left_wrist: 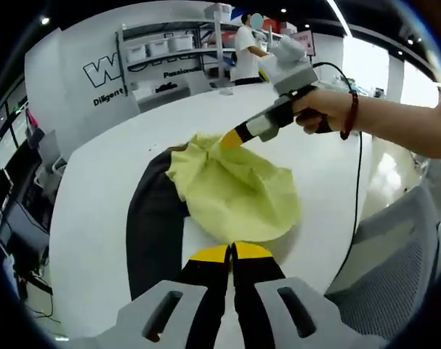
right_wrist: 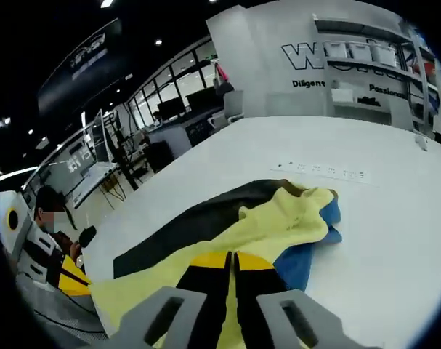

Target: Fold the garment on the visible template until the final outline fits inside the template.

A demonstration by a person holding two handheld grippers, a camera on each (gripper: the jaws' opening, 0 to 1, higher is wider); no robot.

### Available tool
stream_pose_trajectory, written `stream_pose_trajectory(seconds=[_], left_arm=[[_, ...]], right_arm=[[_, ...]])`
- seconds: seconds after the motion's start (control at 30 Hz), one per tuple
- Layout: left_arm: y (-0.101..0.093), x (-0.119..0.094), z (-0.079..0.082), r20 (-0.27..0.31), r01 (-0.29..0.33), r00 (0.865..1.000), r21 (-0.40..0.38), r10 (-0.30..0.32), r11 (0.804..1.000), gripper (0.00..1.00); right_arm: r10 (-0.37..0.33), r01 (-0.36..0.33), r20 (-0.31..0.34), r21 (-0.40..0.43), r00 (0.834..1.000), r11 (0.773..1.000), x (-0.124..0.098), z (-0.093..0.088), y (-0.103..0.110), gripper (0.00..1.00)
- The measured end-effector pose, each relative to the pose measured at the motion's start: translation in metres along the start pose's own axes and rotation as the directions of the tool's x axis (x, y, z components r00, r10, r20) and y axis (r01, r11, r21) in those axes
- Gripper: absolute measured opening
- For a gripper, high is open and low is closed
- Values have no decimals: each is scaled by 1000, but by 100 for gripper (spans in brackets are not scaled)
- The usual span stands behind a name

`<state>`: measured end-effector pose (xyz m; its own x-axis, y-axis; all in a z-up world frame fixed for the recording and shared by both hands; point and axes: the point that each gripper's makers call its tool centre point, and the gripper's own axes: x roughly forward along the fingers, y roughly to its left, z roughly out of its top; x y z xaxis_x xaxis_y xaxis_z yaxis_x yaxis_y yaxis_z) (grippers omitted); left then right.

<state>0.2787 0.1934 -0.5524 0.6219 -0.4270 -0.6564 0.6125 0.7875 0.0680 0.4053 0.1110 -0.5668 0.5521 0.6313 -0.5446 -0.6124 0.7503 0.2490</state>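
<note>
Two hand-held grippers work a yellow garment (left_wrist: pixel 231 193) on a white table (left_wrist: pixel 96 218). In the left gripper view, the left gripper (left_wrist: pixel 230 252) has its yellow-tipped jaws shut together at the garment's near hem, apparently pinching the cloth there, though the grip itself is hidden under the tips. Across the garment, the right gripper (left_wrist: pixel 232 138), held in a hand (left_wrist: pixel 329 109) wearing a red bracelet, meets the cloth's bunched far edge with its tip; whether it has hold cannot be told from here. In the right gripper view, that gripper's jaws are likewise closed over yellow fabric, with a blue part (right_wrist: pixel 307 254) of the garment showing just beside them. The garment lies crumpled near the middle of the table, overlapping a dark template (left_wrist: pixel 151 218) that runs out along one side of it; its outline spills past the template's edge. The cloth looks light, soft and limp, draping into loose folds, so it should lift easily but sag and slide rather than hold a crease. Corners and hems look like the best places to take hold, pulled taut between both tools. A person (left_wrist: pixel 245 47) stands by shelves (left_wrist: pixel 169 43) beyond the table's far edge.
</note>
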Motion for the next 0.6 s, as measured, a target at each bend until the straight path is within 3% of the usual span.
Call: stream_pose_trajectory(seconds=[0.27, 0.4, 0.47, 0.6], left_arm=[[-1, 0, -9, -16, 5, 1000, -2, -5, 1000, 3], [-2, 0, -10, -16, 7, 1000, -8, -7, 1000, 3], [-1, 0, -12, -21, 7, 1000, -7, -8, 1000, 3], [1, 0, -14, -29, 5, 1000, -3, -5, 1000, 3]], right_arm=[[97, -101, -63, -61, 993, 993, 33, -20, 47, 0], [129, -135, -90, -64, 988, 989, 44, -33, 55, 0], [141, -148, -138, -41, 980, 988, 49, -48, 57, 0], [151, -158, -138, -46, 979, 986, 47, -53, 52, 18]])
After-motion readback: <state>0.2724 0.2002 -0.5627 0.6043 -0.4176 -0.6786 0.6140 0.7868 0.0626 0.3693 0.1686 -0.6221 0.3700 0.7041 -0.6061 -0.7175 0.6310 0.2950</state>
